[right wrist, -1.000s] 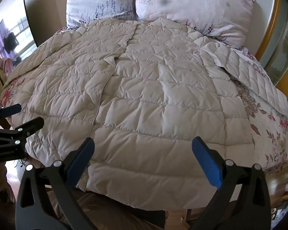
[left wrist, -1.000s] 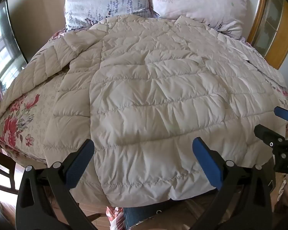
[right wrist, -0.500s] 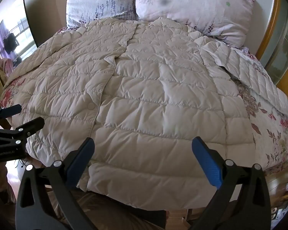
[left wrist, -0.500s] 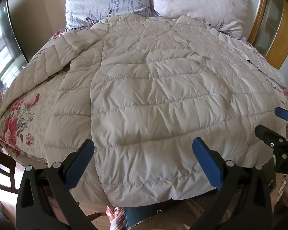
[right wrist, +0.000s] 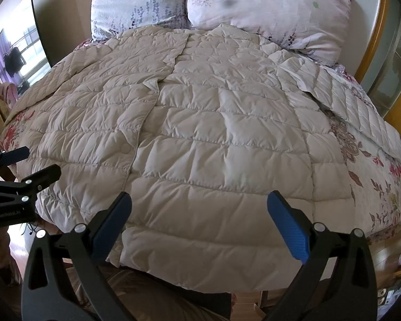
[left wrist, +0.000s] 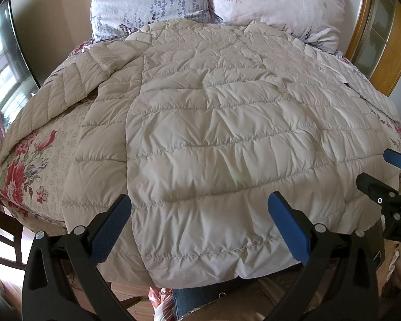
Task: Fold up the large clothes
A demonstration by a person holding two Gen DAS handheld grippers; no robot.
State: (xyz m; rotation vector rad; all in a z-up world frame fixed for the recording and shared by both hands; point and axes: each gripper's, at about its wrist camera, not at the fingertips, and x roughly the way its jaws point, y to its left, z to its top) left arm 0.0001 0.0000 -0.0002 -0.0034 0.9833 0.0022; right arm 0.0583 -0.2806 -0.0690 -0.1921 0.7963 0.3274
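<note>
In the left wrist view, a large beige quilted jacket (left wrist: pixel 214 139) lies spread flat over a bed with a floral bedsheet (left wrist: pixel 26 171), its collar end toward the two pillows (left wrist: pixel 278 2) at the far side. The left gripper (left wrist: pixel 199 227) hovers over the near hem with its blue-padded fingers wide apart and nothing between them. One sleeve (left wrist: pixel 56 99) stretches out to the left side; the far end of it is cut off by the picture edge. At the right border only the tips of the right gripper (left wrist: pixel 387 171) are visible. In the right wrist view, the right gripper (right wrist: pixel 199 227) is also spread wide and empty above the hem of the jacket (right wrist: pixel 214 133). The other sleeve (right wrist: pixel 347 107) lies along the right side of the bed. The left gripper (right wrist: pixel 26 165) enters from the left, partly cut off. The hem hangs over the bed edge, so what is under it is hidden.
</note>
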